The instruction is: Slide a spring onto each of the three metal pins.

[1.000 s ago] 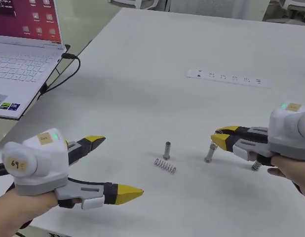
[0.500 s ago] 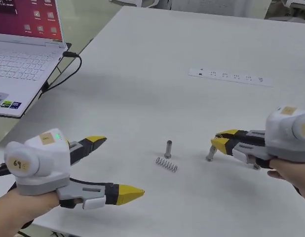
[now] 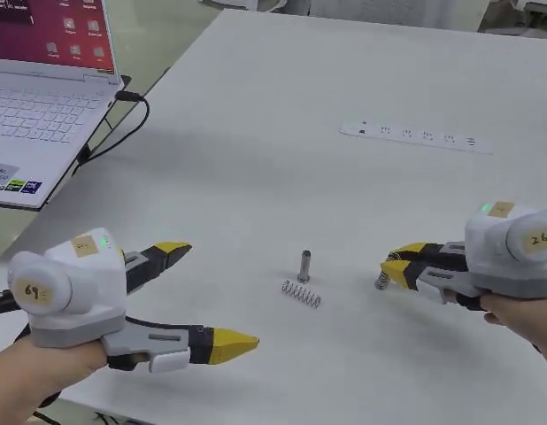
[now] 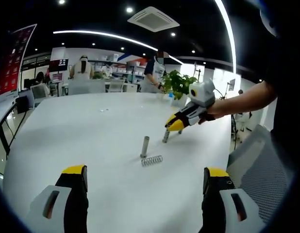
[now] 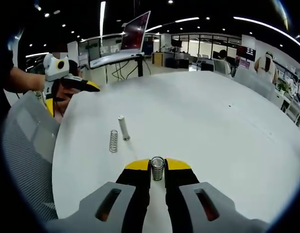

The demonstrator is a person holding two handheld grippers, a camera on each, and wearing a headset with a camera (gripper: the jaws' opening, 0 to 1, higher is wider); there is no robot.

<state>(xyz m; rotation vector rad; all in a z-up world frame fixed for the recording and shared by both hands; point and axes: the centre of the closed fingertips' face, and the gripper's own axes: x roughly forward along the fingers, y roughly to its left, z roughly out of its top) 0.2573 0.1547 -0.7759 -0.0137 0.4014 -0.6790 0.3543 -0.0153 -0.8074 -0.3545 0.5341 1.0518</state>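
A bare metal pin (image 3: pixel 304 264) stands upright mid-table, with a loose spring (image 3: pixel 302 294) lying just in front of it. To their right, my right gripper (image 3: pixel 393 266) is shut on a second pin that wears a spring (image 3: pixel 381 280). In the right gripper view that sprung pin (image 5: pixel 157 168) sits end-on between the yellow tips, and the bare pin (image 5: pixel 123 127) and loose spring (image 5: pixel 113 140) lie beyond. My left gripper (image 3: pixel 203 297) hovers open and holds nothing at the lower left. Its own view shows the pin (image 4: pixel 145 146), the spring (image 4: pixel 152 160) and the right gripper (image 4: pixel 176 124).
A white power strip (image 3: pixel 418 137) lies at the far right of the white table (image 3: pixel 256 159). An open laptop (image 3: pixel 43 97) with a black cable (image 3: pixel 123 133) sits at the left edge. People and chairs stand far behind the table.
My right gripper has sunk lower and drawn back slightly with the sprung pin. A second sprung pin seen under that gripper earlier is now hidden. The left gripper has held still.
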